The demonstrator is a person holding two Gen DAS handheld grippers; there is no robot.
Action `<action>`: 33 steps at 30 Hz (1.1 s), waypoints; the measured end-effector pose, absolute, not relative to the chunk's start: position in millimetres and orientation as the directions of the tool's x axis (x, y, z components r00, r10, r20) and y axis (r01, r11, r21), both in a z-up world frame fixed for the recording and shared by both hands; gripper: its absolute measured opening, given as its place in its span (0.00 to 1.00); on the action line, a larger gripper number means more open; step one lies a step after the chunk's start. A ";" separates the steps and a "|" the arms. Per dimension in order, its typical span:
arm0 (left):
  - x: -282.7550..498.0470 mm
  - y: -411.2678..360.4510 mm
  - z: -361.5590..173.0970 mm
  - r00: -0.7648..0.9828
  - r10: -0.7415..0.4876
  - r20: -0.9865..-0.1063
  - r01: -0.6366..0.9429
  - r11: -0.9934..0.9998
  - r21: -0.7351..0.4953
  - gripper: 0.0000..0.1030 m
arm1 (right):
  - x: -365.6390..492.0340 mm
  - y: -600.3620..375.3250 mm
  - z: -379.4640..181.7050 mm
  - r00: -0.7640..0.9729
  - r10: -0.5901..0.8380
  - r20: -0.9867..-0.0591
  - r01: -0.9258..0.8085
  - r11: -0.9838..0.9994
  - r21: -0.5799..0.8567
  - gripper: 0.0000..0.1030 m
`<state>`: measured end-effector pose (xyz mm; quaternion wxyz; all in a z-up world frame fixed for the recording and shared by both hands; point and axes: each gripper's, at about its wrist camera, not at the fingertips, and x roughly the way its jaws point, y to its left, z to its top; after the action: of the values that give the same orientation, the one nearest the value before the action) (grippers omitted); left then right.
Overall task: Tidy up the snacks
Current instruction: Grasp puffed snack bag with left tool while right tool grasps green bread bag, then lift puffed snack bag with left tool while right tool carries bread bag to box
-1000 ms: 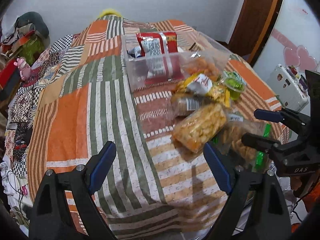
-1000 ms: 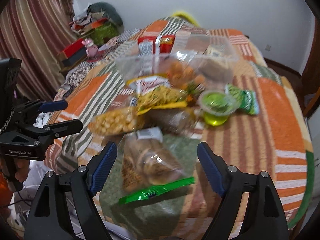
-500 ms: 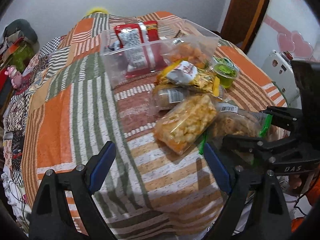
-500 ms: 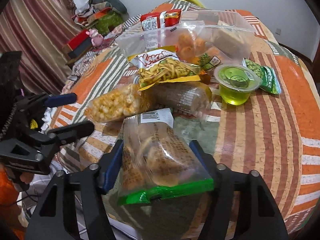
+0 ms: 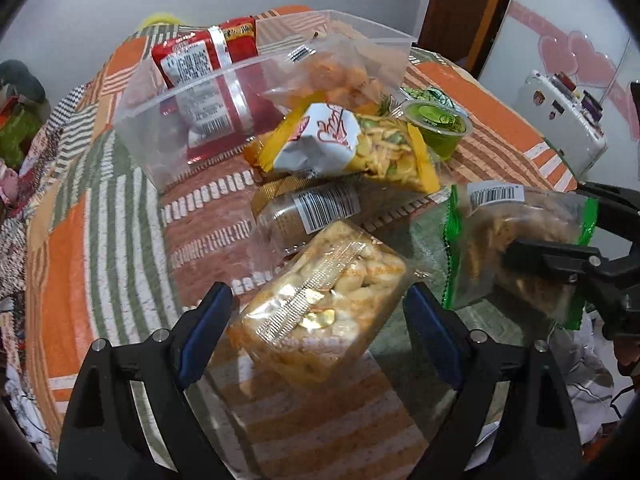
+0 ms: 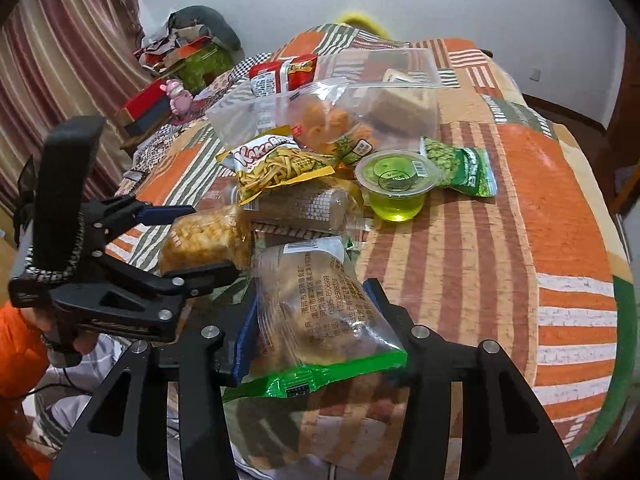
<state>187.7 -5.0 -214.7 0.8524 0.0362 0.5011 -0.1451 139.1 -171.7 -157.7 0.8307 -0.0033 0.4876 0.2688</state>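
Note:
Snacks lie on a patchwork quilt. My left gripper straddles a clear bag of orange puffs; its jaws are closing, and the pads stand just off the bag's sides. The right wrist view shows that left gripper around the puffs bag. My right gripper is closing, its pads pressing a green-edged bag of biscuits. From the left wrist view, the right gripper pinches that biscuit bag. A clear tub behind holds a red packet and other bags.
Between the tub and my grippers lie a yellow noodle-snack bag, a brown wrapped roll, a green jelly cup and a green pea packet. The bed's near edge is right under both grippers. A hand in an orange sleeve holds the left gripper.
My left gripper came forward and down until the puffs bag sat between its fingers. My right gripper's jaws closed in onto the green-edged biscuit bag.

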 end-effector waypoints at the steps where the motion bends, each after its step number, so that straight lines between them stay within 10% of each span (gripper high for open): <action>1: 186.7 -3.8 -216.1 0.457 -0.225 -0.861 0.285 0.954 -0.098 0.78 | 138.9 -171.0 -158.7 0.378 0.443 -0.813 -0.452 0.855 0.255 0.45; 11: 161.9 5.5 -215.1 0.493 -0.263 -0.829 0.268 0.953 -0.144 0.50 | 146.5 -157.4 -167.8 0.339 0.473 -0.813 -0.458 0.838 0.296 0.45; 33: 146.7 30.1 -139.5 0.684 -0.180 -0.707 0.165 0.982 -0.090 0.49 | 146.2 -174.8 -112.9 0.513 0.453 -0.729 -0.458 0.863 0.213 0.41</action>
<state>146.7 30.1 -139.5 0.9176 -0.0094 0.3862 -0.0940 146.2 -174.8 -112.9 0.8698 -0.0032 0.4181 0.2619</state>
